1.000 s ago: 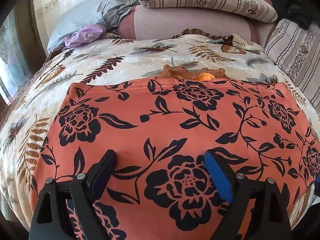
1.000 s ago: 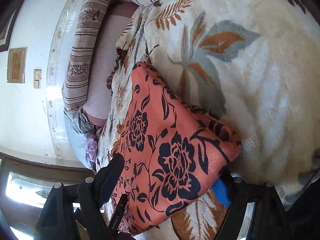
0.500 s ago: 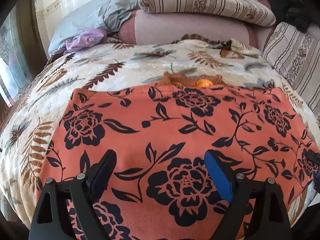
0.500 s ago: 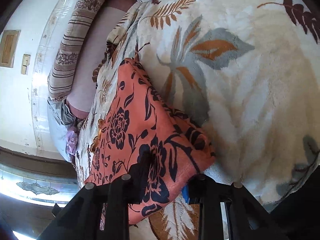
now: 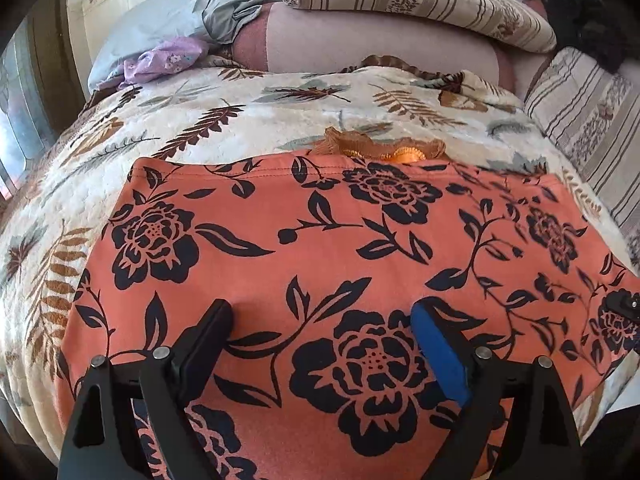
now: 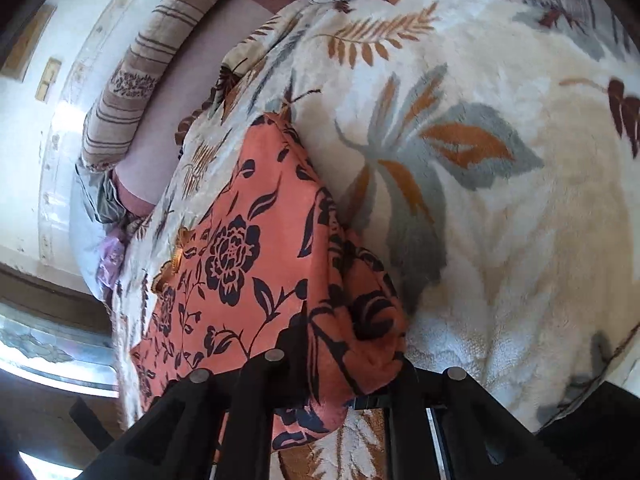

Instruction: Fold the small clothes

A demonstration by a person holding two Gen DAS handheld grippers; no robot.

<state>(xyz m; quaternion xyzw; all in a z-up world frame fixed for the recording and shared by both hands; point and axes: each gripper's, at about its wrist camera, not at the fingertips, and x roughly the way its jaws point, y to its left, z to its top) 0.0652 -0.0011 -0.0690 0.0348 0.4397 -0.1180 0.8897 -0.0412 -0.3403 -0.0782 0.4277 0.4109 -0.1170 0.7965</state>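
Observation:
An orange garment with black flowers [image 5: 328, 248] lies spread on the leaf-patterned blanket [image 5: 240, 120]. My left gripper [image 5: 322, 320] is open, its fingers resting over the garment's near edge. In the right wrist view, my right gripper [image 6: 344, 360] is shut on the garment's near right corner [image 6: 360, 344], which bunches up between the fingers. The rest of the garment [image 6: 240, 264] stretches away to the left. The right gripper's tip shows at the far right edge of the left wrist view [image 5: 624, 304].
A small orange-brown lace piece [image 5: 380, 150] pokes out past the garment's far edge. Striped pillows [image 5: 416, 0], a grey pillow [image 5: 168, 24] and a purple cloth [image 5: 164, 60] lie at the bed's head. Dark clothing [image 5: 580, 12] sits at back right.
My right gripper closed from open onto the garment's right corner and pulled it up slightly. My left gripper stayed open and shifted little.

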